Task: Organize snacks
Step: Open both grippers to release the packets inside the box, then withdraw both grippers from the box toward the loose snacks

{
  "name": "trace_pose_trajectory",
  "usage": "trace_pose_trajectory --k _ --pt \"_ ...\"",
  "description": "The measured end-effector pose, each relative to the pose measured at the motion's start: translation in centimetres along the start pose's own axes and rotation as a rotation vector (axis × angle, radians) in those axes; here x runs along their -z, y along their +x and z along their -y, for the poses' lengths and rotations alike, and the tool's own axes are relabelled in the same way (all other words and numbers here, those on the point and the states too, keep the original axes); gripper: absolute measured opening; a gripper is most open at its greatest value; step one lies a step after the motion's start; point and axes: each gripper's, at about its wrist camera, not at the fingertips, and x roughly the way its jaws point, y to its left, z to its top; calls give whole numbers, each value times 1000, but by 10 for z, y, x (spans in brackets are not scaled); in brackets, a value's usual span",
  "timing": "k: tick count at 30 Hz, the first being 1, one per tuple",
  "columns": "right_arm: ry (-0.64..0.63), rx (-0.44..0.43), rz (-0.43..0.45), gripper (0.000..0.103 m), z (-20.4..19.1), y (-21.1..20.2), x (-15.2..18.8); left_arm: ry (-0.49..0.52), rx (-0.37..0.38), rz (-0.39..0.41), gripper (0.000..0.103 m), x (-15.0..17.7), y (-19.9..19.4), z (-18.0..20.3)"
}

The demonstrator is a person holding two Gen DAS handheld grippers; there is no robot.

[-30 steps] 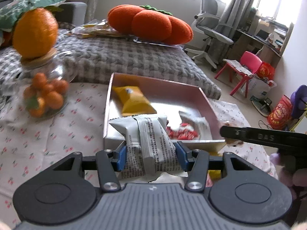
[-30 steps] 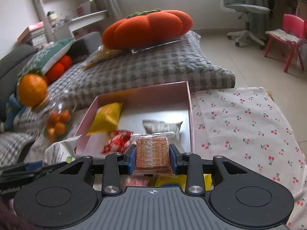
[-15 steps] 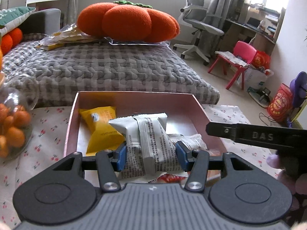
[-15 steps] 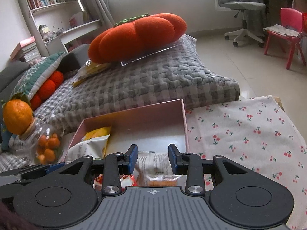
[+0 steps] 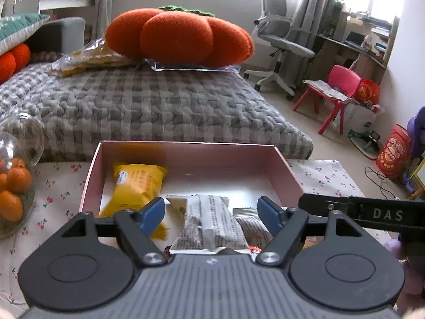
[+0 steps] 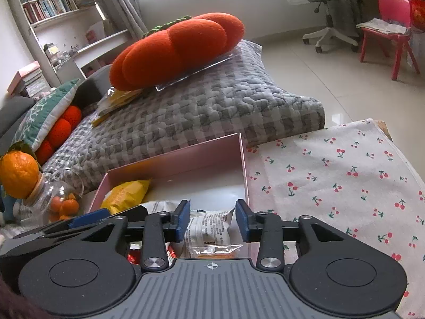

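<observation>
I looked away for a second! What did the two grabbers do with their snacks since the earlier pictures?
The left gripper carried the white packet forward over the pink box and opened; the packet now lies loose inside. The right gripper had already let go of its brown biscuit packet, which lies in the box below it. The yellow packet stayed in the box.

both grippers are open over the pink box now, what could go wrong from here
1. The left gripper and right gripper hang close together over the pink box; pulling back carelessly, they might knock each other.
2. The white packet lies between the open left fingers, atop other snacks, so a finger could drag it.
3. The glass jar of oranges stands near the box's left side; a wide leftward swing could tip it.
</observation>
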Motion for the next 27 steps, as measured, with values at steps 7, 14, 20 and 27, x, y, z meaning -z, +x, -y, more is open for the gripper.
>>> trace_pose_trajectory --k 7,14,20,27 --pt "-3 0 10 55 -3 -10 0 25 -10 -11 82 2 -13 3" --pt "-32 -1 16 70 -15 -30 4 41 -24 -18 89 11 -35 3" --pt "-26 -7 27 82 -25 -51 7 73 -38 -16 98 20 -60 3" --pt "-63 8 19 91 -44 -75 17 113 -50 -31 103 37 -88 6"
